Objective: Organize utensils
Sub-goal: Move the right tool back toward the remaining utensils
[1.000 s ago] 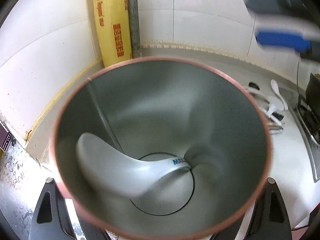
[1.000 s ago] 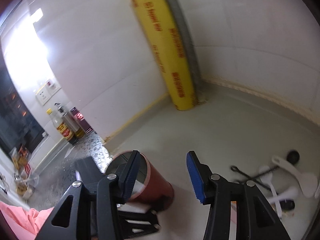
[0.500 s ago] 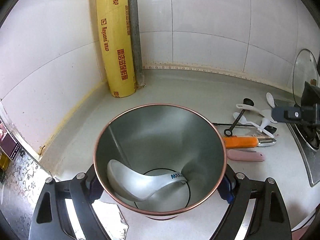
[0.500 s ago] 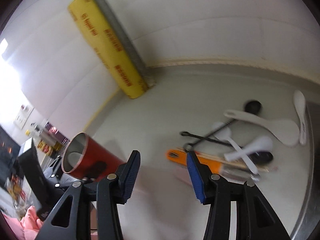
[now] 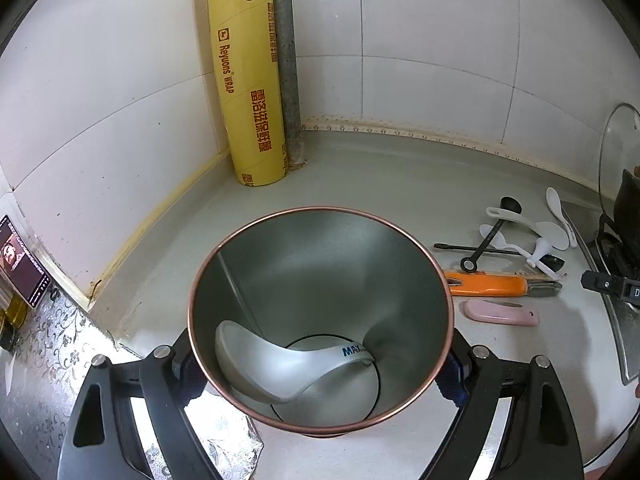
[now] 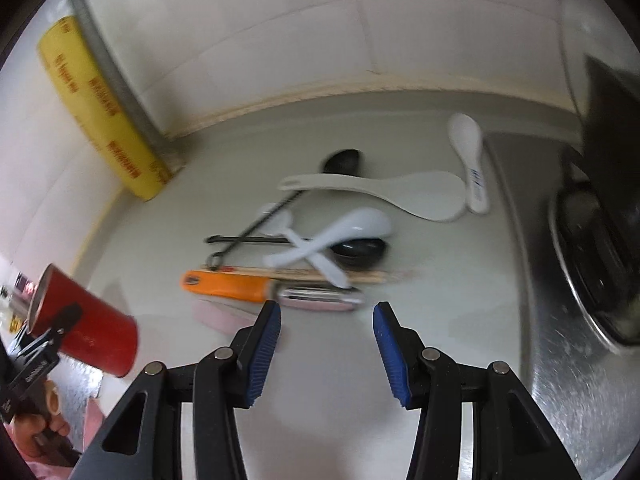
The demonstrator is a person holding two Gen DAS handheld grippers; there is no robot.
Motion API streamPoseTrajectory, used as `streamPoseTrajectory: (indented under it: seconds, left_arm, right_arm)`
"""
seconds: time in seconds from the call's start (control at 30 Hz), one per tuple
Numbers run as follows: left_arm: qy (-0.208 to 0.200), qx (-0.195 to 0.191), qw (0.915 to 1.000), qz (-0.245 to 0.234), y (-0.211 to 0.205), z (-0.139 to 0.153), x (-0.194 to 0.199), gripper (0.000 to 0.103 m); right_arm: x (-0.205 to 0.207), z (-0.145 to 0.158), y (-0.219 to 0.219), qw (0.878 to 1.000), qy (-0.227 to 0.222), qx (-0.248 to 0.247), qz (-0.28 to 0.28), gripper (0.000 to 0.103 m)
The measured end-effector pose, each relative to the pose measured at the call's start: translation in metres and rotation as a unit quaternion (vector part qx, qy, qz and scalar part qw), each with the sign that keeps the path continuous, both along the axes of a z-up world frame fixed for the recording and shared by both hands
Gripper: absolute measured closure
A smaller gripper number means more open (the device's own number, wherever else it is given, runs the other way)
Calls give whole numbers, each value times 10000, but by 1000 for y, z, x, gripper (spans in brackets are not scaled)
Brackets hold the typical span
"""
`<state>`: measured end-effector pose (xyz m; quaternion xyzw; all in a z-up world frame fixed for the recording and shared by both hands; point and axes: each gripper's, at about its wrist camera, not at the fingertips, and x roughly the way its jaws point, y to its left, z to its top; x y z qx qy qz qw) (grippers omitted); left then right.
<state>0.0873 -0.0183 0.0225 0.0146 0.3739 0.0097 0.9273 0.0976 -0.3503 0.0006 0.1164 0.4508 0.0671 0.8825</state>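
**Cup gripped, utensils waiting on the worktop**

The left gripper clamps a red metal cup with a copper rim, tilted, with a white plastic rice scoop lying inside. The right gripper hangs half open and empty above the grey worktop, near an orange-handled peeler among scattered white spoons.

The pale table meets tiled walls. At its far left corner stands a yellow wrap roll. On the right lie white spoons, a rice paddle, black ladles, chopsticks, an orange peeler and a pink piece.
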Motion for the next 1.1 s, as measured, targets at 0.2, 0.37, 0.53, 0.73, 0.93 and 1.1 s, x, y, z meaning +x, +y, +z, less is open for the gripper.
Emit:
streamPoseTrajectory:
  seconds: [0.2,0.37,0.53,0.73,0.93,1.1]
  left_arm:
    - [23,8,10000,36,0,0,1,13]
    - [37,1,10000,73,1,0,0,13]
    - [58,6,9999,155,3,1,0,13]
    - [77,12,9997,221,4,2,-1,13]
    - [93,30,9996,258,3,4,0,13]
    - [142,25,9995,271,3,5,3,13]
  right_arm:
    - [5,-6,-23,9996,66,18,-272,51]
    - [22,-8,-27,9995,97,55,-294,51]
    - [46,-11,-38,9990,75,-89,-424,51]
    - [65,-7,-59,9962,4,-407,-772,51]
    - [108,5,-78,9929,20,-731,-937,51]
    - [156,7,-91,9902,238,-911,-1036,51]
